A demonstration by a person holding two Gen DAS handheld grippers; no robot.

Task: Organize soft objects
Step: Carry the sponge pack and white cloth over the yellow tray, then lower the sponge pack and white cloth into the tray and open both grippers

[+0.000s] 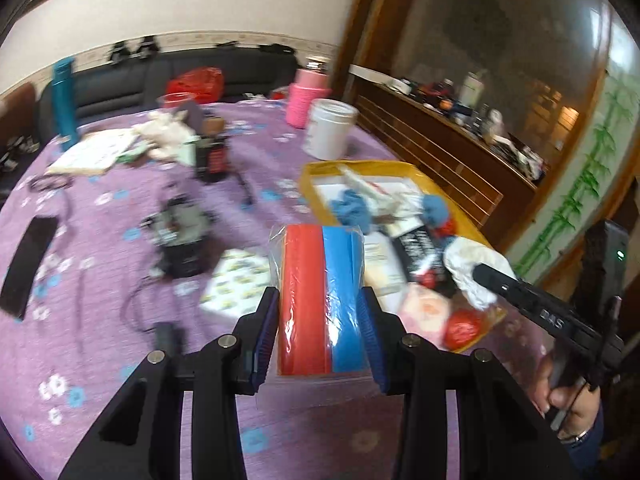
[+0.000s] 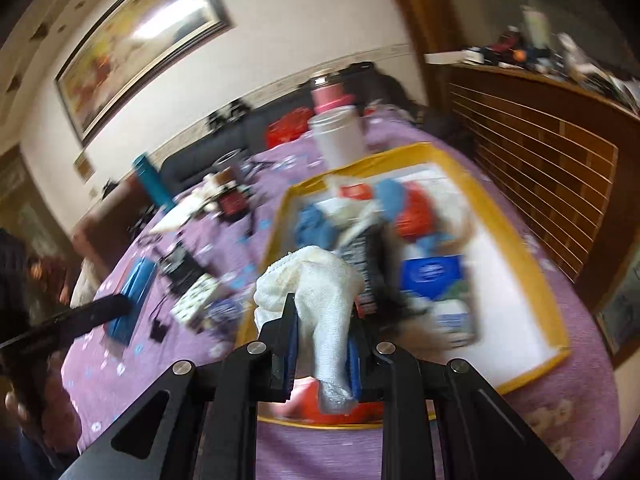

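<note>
Two hand-held grippers clamped: left hand-held gripper (image 1: 320,332) on red-and-blue plastic-wrapped sponge pack (image 1: 322,296), right hand-held gripper (image 2: 323,344) on white terry cloth (image 2: 316,292) near yellow-rimmed tray (image 2: 516,248).

Location type: domestic living room. Evidence: a dark sofa (image 1: 192,76) at 12 o'clock along the wall; a framed painting (image 2: 136,36) at 11 o'clock above it; a wooden slatted sideboard (image 1: 432,140) at 2 o'clock, its top crowded with small household items; a round table under a purple floral tablecloth (image 1: 100,280), strewn with bottles and bags.
</note>
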